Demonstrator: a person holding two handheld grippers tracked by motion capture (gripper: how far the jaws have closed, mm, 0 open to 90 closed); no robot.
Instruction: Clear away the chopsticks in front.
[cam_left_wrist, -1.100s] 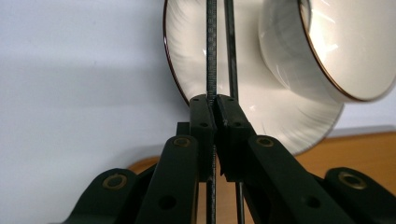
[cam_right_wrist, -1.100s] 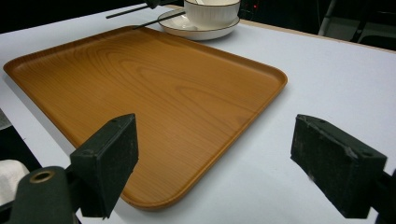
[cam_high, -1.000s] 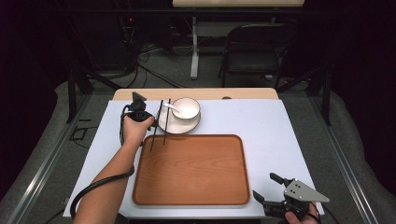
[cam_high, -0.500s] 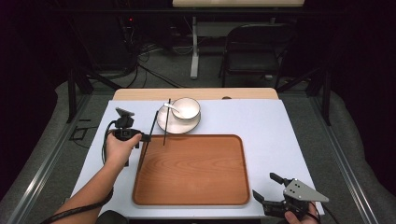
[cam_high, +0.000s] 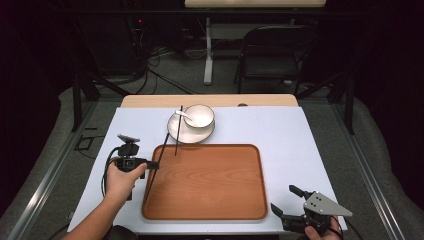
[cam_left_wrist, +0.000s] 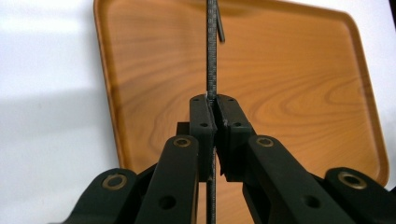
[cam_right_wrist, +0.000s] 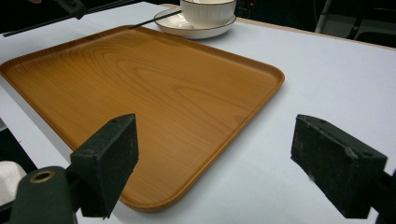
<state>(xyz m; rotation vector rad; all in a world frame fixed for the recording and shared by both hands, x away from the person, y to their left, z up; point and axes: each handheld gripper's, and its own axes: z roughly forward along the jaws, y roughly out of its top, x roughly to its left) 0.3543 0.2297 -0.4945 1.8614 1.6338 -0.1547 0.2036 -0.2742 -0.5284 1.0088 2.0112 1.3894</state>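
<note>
My left gripper (cam_high: 153, 164) (cam_left_wrist: 214, 100) is shut on a thin black chopstick (cam_high: 159, 157) (cam_left_wrist: 211, 65), held over the left rim of the wooden tray (cam_high: 215, 185) (cam_left_wrist: 289, 84). A second chopstick (cam_high: 178, 131) leans on the white plate (cam_high: 186, 133), its near tip over the tray's far edge. On the plate stands a white bowl (cam_high: 199, 115) (cam_right_wrist: 208, 9) with a white spoon (cam_high: 183, 115) beside it. At the table's near right corner my right gripper (cam_high: 286, 200) (cam_right_wrist: 215, 158) stands open with nothing between its pads, just off the tray's near right corner.
The white table top (cam_high: 300, 145) ends close behind the right gripper. A wooden board edge (cam_high: 210, 100) runs along the table's far side. A chair (cam_high: 272, 55) and cables stand on the floor beyond the table.
My left gripper has come back from the plate toward the person, carrying one chopstick to the tray's left edge. The other chopstick stays against the plate. The right gripper has not moved.
</note>
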